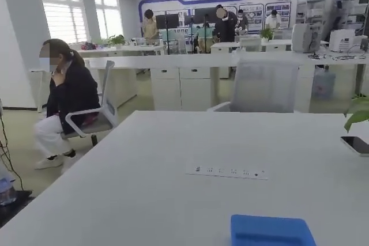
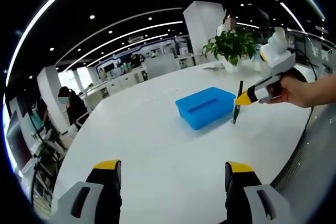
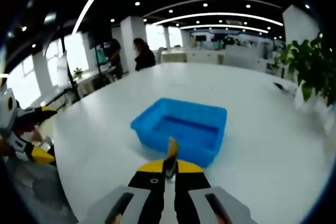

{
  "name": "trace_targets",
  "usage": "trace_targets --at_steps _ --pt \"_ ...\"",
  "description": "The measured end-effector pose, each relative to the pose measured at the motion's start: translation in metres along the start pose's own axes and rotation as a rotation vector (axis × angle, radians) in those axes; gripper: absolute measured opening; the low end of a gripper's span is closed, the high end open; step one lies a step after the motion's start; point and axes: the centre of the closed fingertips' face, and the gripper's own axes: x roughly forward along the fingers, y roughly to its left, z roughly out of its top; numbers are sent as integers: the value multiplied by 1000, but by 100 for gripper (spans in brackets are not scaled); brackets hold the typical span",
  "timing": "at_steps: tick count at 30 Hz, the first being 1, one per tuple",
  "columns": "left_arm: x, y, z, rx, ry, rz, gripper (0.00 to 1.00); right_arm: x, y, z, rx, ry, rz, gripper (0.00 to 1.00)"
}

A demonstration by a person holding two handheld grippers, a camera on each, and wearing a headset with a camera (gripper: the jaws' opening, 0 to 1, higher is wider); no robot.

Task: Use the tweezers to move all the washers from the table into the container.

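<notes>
Open office, big white table (image 1: 144, 188). Blue container (image 3: 181, 129) sits open-topped just ahead of me, I judge to keep drops short. My right gripper (image 3: 169, 167) is pressed together on the tweezers (image 2: 237, 103), tips down beside the container wall. My left gripper (image 2: 173, 174) is spread, holding nothing. Plant (image 2: 233, 45) and phone (image 1: 356, 144) sit well apart; nothing blocks. Washers: can't spot any.

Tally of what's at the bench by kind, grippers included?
blue container: 1
tweezers: 1
phone: 1
potted plant: 1
socket panel set in the tabletop: 1
Grippers: 2, the left gripper open and the right gripper shut on the tweezers
Total: 7
</notes>
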Motion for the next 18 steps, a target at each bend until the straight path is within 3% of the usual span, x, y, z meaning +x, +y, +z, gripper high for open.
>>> trace_targets --at_steps 5,9,18 --pt "1 -4 -2 6 13 -14 83 -3 -4 -1 6 10 6 1" --pt "2 -6 -4 20 24 -19 83 -12 -7 5 23 -12 22 1" --pt "3 -8 -5 25 33 -29 83 -39 -10 56 55 -153 44 2"
